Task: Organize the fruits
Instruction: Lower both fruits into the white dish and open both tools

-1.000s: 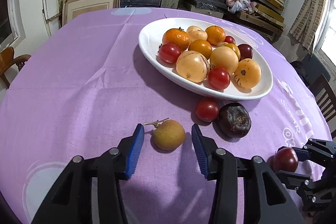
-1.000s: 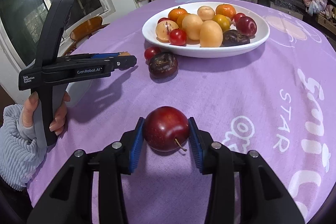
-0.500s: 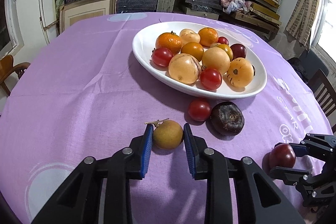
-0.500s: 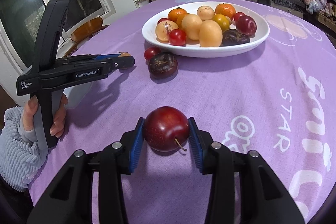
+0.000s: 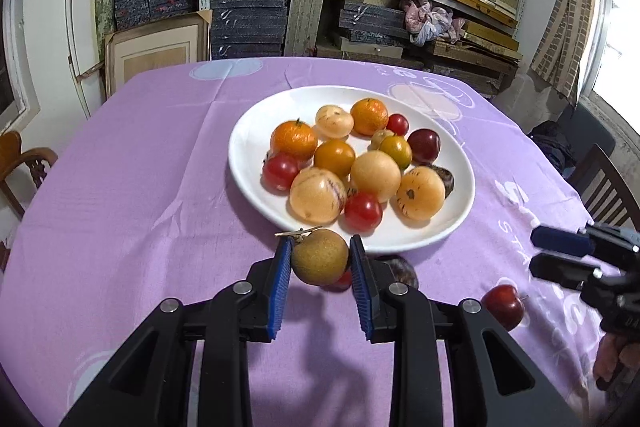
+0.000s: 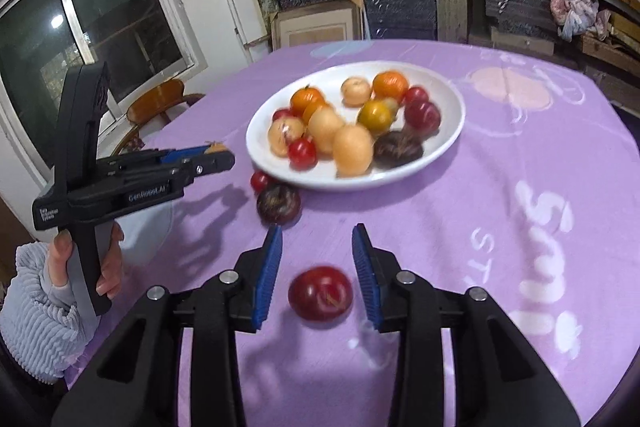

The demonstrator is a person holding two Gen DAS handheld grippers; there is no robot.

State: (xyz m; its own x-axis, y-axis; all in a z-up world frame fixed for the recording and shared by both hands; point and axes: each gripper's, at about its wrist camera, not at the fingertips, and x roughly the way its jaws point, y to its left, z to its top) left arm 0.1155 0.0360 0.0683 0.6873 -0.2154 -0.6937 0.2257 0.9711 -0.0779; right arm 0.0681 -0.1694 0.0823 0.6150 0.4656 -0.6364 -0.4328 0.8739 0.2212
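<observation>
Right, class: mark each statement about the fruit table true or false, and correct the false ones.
1. The left gripper holds a brown fruit. True.
2. The right gripper is clamped on the red plum. False: its jaws are open, and the plum lies on the cloth.
3. The plate is white. True.
4. The plate holds only oranges. False: mixed fruits.
5. A dark fruit lies on the cloth beside the plate. True.
</observation>
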